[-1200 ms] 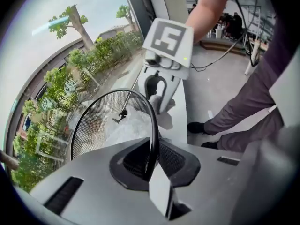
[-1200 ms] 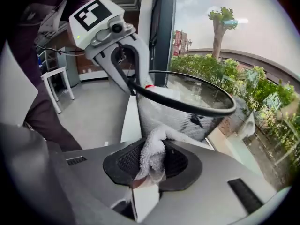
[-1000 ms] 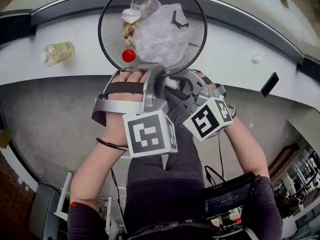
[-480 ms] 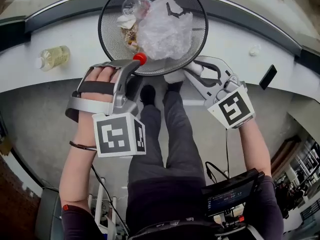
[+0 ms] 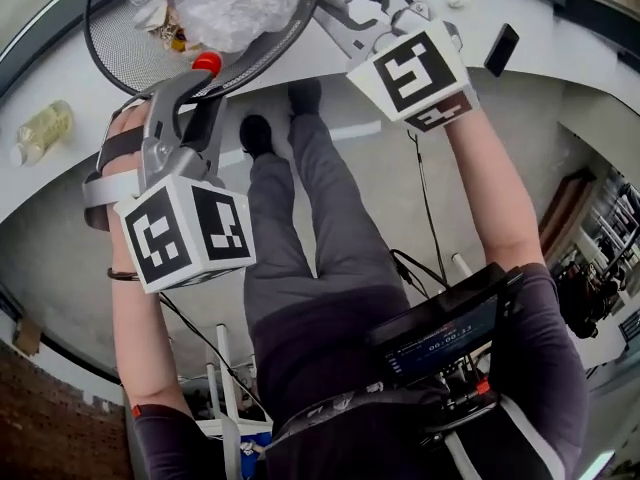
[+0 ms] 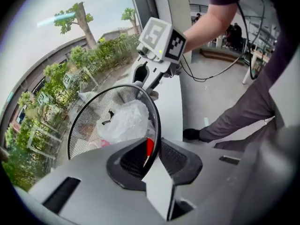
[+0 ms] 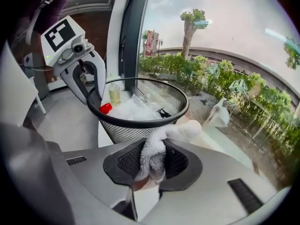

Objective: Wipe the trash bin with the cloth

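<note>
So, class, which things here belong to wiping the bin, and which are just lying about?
Job: mesh trash bin, white cloth.
Lying about: bottle of yellowish liquid, flat black device, crumpled plastic bag inside the bin.

Matt black metal-mesh bin (image 7: pixel 123 133), fluffy white cloth (image 7: pixel 152 156), crinkled glossy plastic bag (image 5: pixel 235 3) inside.

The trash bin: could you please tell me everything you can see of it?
The trash bin is a round black wire-mesh basket with a solid rim, standing on a white ledge. Inside lie crumpled clear plastic and a red cap. The left gripper's fingers have just been closing and clamp its rim; the cloth in the right gripper lies against its outer wall below the rim.
</note>
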A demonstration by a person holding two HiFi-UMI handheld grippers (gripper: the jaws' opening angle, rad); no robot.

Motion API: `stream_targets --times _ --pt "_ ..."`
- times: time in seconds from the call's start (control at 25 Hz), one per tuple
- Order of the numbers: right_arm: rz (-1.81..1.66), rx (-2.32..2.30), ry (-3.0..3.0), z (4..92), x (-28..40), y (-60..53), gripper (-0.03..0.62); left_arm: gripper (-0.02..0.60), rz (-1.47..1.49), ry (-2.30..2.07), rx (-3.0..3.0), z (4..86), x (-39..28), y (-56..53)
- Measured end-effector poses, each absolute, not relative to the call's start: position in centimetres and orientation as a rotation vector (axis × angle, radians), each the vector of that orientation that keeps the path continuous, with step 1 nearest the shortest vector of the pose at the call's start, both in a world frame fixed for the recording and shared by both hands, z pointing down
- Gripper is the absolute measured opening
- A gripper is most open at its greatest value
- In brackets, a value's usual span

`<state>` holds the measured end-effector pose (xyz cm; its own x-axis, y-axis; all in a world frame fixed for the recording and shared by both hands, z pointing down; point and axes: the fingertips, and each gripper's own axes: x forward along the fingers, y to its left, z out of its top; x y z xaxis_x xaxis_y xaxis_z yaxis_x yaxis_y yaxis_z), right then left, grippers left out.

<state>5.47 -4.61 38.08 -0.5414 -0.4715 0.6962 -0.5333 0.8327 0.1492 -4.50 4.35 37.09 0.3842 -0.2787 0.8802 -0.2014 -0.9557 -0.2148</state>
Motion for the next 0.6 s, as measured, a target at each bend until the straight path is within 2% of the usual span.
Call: stream_targets --times 0.6 --pt "0.282 0.297 -2.444 38.7 -3.4 7.9 0.097 0.054 -1.518 0.624 -2.795 35.4 0.0 5.0"
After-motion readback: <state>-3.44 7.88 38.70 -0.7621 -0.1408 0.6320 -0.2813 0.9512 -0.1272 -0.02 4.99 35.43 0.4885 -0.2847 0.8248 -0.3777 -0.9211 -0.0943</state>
